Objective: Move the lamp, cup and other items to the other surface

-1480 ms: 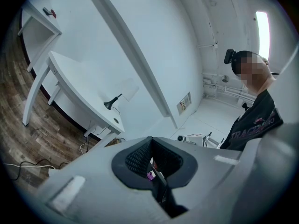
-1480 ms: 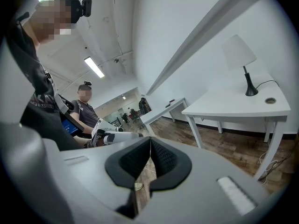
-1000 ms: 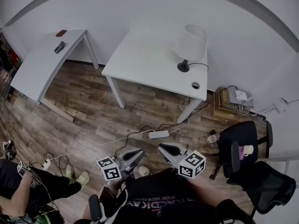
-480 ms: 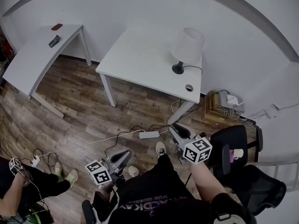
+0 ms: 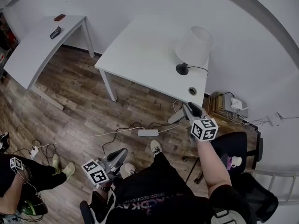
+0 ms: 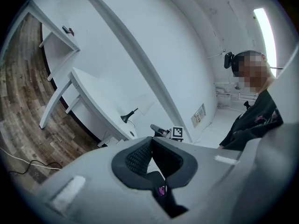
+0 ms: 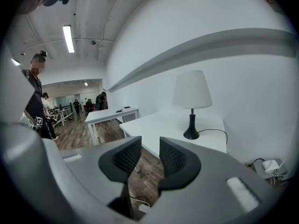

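At far left a long white table (image 5: 32,55) stands by the white wall, with a dark remote (image 5: 55,32) and a small reddish item (image 5: 59,17) near its far end; wood-plank floor (image 5: 79,97) runs between it and the second white table (image 5: 140,55), with a white power strip (image 5: 147,132) and trailing cables on the planks; the left gripper (image 5: 122,152) hangs over the floor near the person's shoes, jaws clenched tip to tip on nothing; the lamp (image 5: 192,48), a white shade on a black base, stands upright at the second table's right end; the right gripper (image 5: 192,109) is just off that table's near right corner, jaws released, having just been opening, with nothing between them; the cup (image 5: 236,161) sits on a black chair (image 5: 233,141) at lower right, well apart from both grippers.
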`<act>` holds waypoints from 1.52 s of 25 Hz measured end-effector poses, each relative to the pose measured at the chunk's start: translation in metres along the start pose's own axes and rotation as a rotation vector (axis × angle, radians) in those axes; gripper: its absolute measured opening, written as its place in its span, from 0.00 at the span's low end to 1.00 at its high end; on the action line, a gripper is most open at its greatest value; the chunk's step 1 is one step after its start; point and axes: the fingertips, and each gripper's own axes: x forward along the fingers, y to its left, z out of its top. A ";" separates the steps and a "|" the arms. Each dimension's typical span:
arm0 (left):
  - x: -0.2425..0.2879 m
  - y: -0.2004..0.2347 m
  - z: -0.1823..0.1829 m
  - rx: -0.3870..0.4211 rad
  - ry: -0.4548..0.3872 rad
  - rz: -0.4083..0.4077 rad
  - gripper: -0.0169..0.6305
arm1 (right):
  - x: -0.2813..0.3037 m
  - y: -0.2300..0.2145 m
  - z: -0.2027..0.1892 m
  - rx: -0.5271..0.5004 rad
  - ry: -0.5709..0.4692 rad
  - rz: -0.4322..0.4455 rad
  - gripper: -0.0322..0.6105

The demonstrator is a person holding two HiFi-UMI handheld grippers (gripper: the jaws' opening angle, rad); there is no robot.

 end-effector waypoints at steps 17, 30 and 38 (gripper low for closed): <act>0.091 0.035 0.013 -0.080 -0.044 0.149 0.03 | 0.180 -0.171 0.007 -0.067 0.067 -0.113 0.29; 0.122 0.051 0.002 -0.150 -0.012 0.256 0.03 | 0.259 -0.215 0.011 -0.023 0.025 -0.092 0.37; 0.119 0.060 0.004 -0.186 -0.016 0.310 0.03 | 0.288 -0.224 0.021 -0.007 -0.015 -0.108 0.40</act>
